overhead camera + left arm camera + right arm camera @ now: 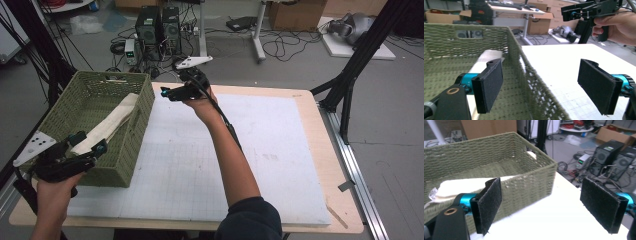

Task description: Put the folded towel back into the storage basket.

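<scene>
Woven green basket (131, 131) holds cream towel (107, 125), one end draped on rim. We see left gripper (544, 87) straddling basket wall, right gripper (549, 205) over table (260, 135); both gaping, empty. Risk: towel slides out, jaw snags weave.

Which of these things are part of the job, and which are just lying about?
Part of the job:
basket
cloth inside it
left tongs, open
right tongs, open

Lying about:
computer towers
cardboard box
floor cables

Grey floor (300, 65) strewn with cables (280, 47), computers (159, 25).
</scene>
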